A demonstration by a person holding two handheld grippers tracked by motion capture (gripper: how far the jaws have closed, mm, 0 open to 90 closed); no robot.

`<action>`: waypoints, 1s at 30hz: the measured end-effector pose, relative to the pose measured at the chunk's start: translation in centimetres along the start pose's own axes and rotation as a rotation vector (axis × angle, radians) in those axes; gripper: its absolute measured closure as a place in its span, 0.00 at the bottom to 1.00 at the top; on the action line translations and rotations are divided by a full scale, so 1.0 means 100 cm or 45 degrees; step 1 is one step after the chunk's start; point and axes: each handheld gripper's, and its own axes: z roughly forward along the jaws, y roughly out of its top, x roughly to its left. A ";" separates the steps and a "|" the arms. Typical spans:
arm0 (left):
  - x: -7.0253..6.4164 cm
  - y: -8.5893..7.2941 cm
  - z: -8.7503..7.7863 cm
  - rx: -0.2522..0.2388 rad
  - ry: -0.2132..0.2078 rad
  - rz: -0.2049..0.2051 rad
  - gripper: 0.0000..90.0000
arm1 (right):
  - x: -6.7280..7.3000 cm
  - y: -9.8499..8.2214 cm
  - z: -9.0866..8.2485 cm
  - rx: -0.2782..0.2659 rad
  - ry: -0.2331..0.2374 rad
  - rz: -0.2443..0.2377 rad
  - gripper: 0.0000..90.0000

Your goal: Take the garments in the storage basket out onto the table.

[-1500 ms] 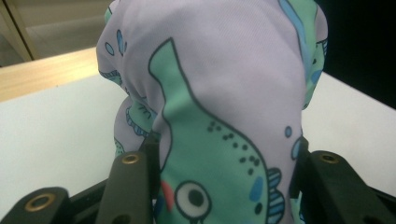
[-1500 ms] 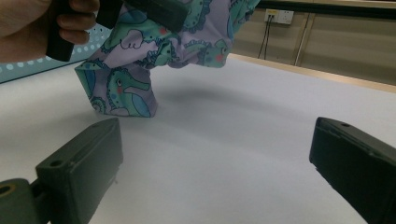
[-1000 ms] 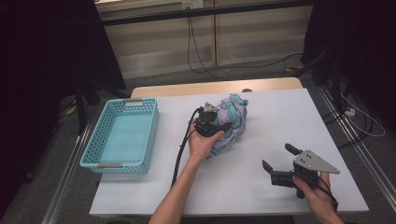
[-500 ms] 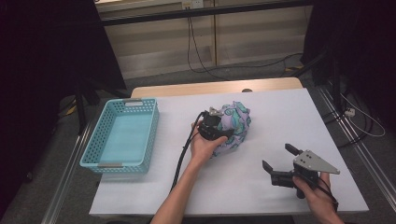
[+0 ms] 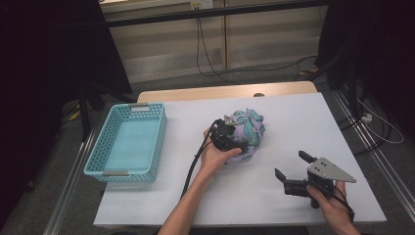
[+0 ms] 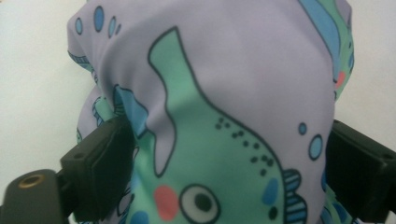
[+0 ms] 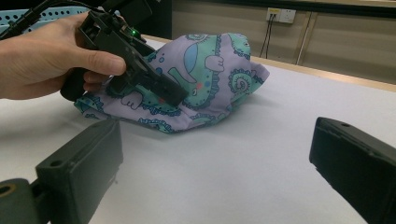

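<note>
A lilac cloth (image 5: 250, 128) printed with green and blue sea creatures lies bunched in the middle of the white table (image 5: 293, 117). My left gripper (image 5: 238, 142) is pushed into its near left side. In the left gripper view the cloth (image 6: 224, 74) bulges between the two jaws of the left gripper (image 6: 231, 135); they have just been opening and stand wide. My right gripper (image 5: 292, 165) rests low at the near right, open with nothing in it. The right gripper view, past the right gripper (image 7: 219, 140), shows the cloth (image 7: 210, 70) and the left gripper (image 7: 180, 95).
A turquoise mesh basket (image 5: 147, 106) with nothing visible in it stands at the table's left side, its rim (image 7: 46, 14) seen behind the hand. Black cable trails from the left gripper toward the front edge. Bare table lies between the cloth and the right gripper.
The cloth has sunk from a raised bunch into a lower heap. The left gripper has shifted a little to the right with it. The right gripper has kept still.
</note>
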 end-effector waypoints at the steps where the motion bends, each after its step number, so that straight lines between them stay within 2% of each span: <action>1: -0.001 0.000 0.000 0.006 0.006 0.004 0.09 | 0.000 0.000 0.000 0.001 -0.001 0.001 0.03; 4: -0.002 0.002 -0.005 -0.008 0.007 -0.019 0.08 | -0.001 -0.001 0.000 -0.001 0.002 0.002 0.03; 7: -0.002 0.005 -0.013 -0.040 -0.006 0.006 0.07 | -0.002 -0.001 0.000 -0.001 0.002 0.007 0.03; 8: -0.001 0.007 -0.019 -0.072 -0.028 -0.024 0.07 | -0.003 -0.002 -0.001 -0.002 0.001 0.011 0.03; 10: 0.000 0.009 -0.022 -0.086 -0.032 -0.027 0.07 | -0.004 -0.002 -0.001 -0.002 0.001 0.013 0.03; 12: 0.000 0.011 -0.029 -0.109 0.004 -0.015 0.07 | -0.005 -0.001 -0.002 -0.008 0.002 0.014 0.03; 14: 0.000 0.013 -0.036 -0.134 0.014 -0.013 0.07 | -0.005 -0.001 -0.003 -0.012 0.002 0.013 0.03; 15: 0.000 0.013 -0.039 -0.126 0.017 -0.015 0.07 | -0.005 -0.001 -0.003 -0.012 0.002 0.013 0.03; 18: -0.003 0.015 -0.050 -0.149 0.077 0.036 0.06 | -0.005 -0.001 -0.002 -0.013 0.006 0.009 0.03; 20: -0.003 0.016 -0.058 -0.174 0.096 0.054 0.06 | -0.005 -0.001 -0.001 -0.011 0.005 0.012 0.03; 25: -0.001 0.016 -0.076 -0.306 0.085 0.034 0.04 | -0.004 -0.001 0.000 -0.005 0.002 0.009 0.03; 27: -0.002 0.014 -0.082 -0.346 0.078 0.049 0.04 | -0.004 -0.001 -0.001 -0.005 0.001 0.011 0.03; 30: -0.003 0.008 -0.089 -0.426 0.023 0.094 0.04 | -0.004 -0.001 -0.001 -0.008 -0.007 0.002 0.03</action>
